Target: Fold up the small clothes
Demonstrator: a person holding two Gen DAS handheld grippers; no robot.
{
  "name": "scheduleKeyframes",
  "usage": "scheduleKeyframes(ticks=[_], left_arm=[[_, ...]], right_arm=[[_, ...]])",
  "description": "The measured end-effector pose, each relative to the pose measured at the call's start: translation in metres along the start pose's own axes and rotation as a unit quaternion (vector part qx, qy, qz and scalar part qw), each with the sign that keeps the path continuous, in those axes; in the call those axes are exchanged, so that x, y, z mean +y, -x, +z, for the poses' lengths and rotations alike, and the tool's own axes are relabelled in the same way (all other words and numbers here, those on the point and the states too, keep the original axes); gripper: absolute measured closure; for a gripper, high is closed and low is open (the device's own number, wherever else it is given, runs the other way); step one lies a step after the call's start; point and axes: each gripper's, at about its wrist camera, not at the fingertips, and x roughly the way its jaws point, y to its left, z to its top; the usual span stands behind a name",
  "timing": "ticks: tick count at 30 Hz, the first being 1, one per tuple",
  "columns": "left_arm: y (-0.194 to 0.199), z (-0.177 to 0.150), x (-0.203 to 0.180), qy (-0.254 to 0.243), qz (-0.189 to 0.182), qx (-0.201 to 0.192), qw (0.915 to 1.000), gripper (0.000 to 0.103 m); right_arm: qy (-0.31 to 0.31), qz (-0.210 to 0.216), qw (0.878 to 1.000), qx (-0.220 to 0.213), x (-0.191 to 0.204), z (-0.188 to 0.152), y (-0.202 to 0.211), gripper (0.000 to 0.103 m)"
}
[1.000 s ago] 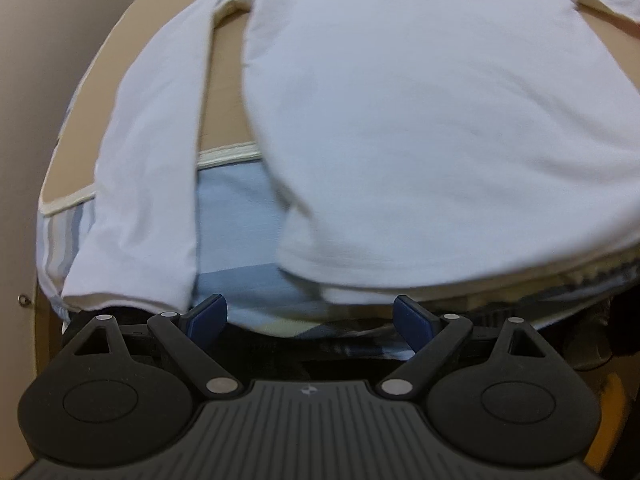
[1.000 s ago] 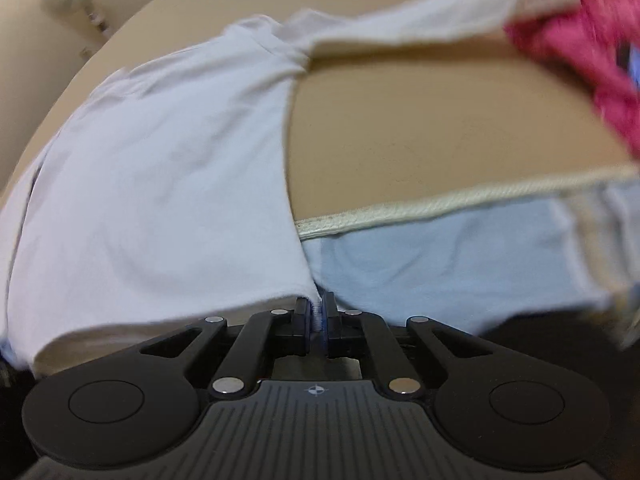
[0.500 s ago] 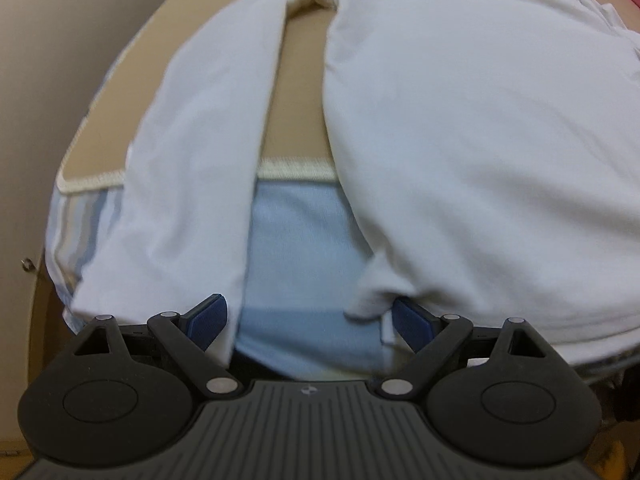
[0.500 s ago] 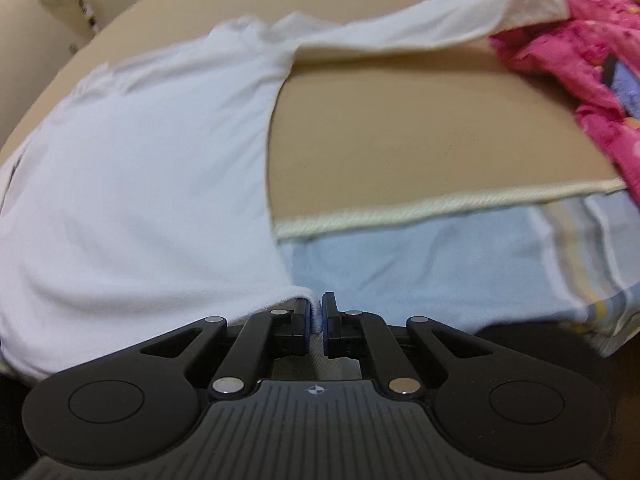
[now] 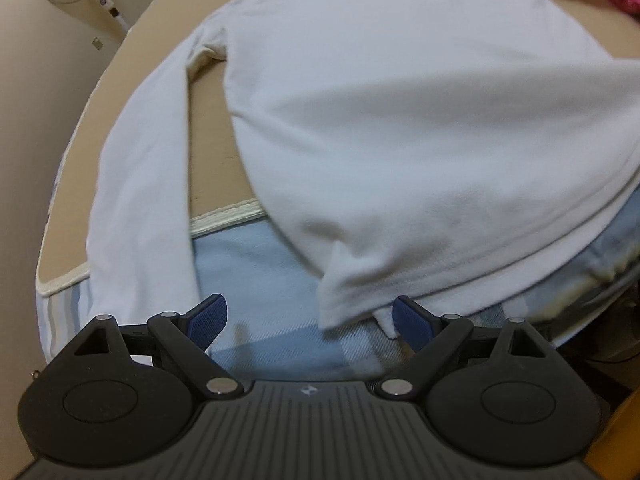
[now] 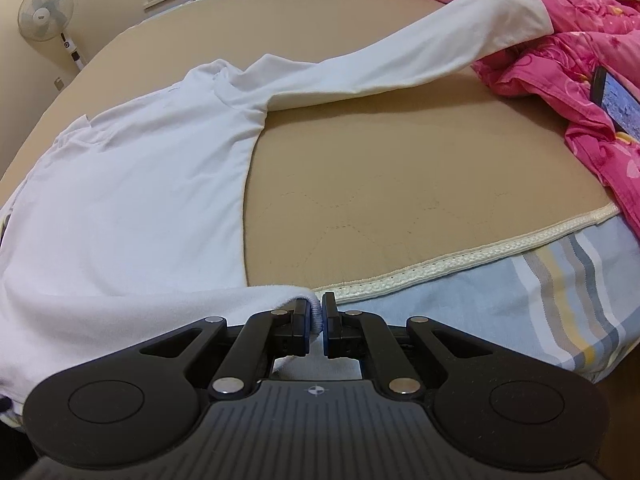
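A white long-sleeved shirt lies spread on the tan mat of a bed, its hem hanging over the near edge. My left gripper is open at the bed's edge; the shirt's lower left hem corner lies between its blue pads, untouched by them. The left sleeve runs down beside it. In the right wrist view the shirt fills the left half. My right gripper is shut on the shirt's lower right hem corner. The right sleeve stretches far right onto pink bedding.
A tan mat with a cream border covers a blue striped sheet. A pink quilt is bunched at the right with a dark phone-like object on it. A standing fan is at the far left.
The left gripper has swung along the hem, and the shirt's hem corner now lies between its open pads. The right gripper has stayed shut on the hem corner and pulled it back slightly.
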Motion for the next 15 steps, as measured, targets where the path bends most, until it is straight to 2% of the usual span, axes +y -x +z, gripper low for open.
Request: scheduleKeyframes(ticks=[3, 5, 7, 8, 9, 10, 12, 15], left_arm=[[-0.006, 0.003, 0.006, 0.025, 0.009, -0.009, 0.9996, 0.006], [-0.003, 0.002, 0.021, 0.07, 0.042, -0.03, 0.9962, 0.009], [-0.004, -0.001, 0.045, 0.141, 0.042, -0.029, 0.9887, 0.01], [-0.008, -0.002, 0.053, 0.16, 0.051, -0.023, 0.9855, 0.012], [-0.015, -0.004, 0.06, 0.168, 0.081, -0.009, 0.9824, 0.015], [-0.022, -0.004, 0.068, 0.174, 0.082, 0.006, 0.9813, 0.015], [-0.025, -0.005, 0.078, 0.204, 0.054, 0.016, 0.9773, 0.015], [-0.02, -0.003, 0.068, 0.171, 0.051, 0.007, 0.984, 0.016]], right_arm=[[-0.012, -0.004, 1.0, -0.001, -0.004, 0.003, -0.002, 0.098], [-0.023, -0.008, 1.0, 0.004, -0.007, 0.004, -0.007, 0.098], [-0.027, -0.011, 1.0, 0.01, -0.008, 0.002, -0.013, 0.098], [-0.029, -0.013, 0.999, 0.013, -0.008, 0.0, -0.016, 0.098], [-0.03, -0.014, 0.999, 0.016, -0.008, -0.001, -0.019, 0.098], [-0.031, -0.016, 0.999, 0.019, -0.009, -0.003, -0.021, 0.098], [-0.042, -0.013, 0.999, 0.025, -0.011, -0.005, -0.025, 0.098], [-0.059, -0.005, 0.998, 0.028, -0.016, -0.008, -0.027, 0.098]])
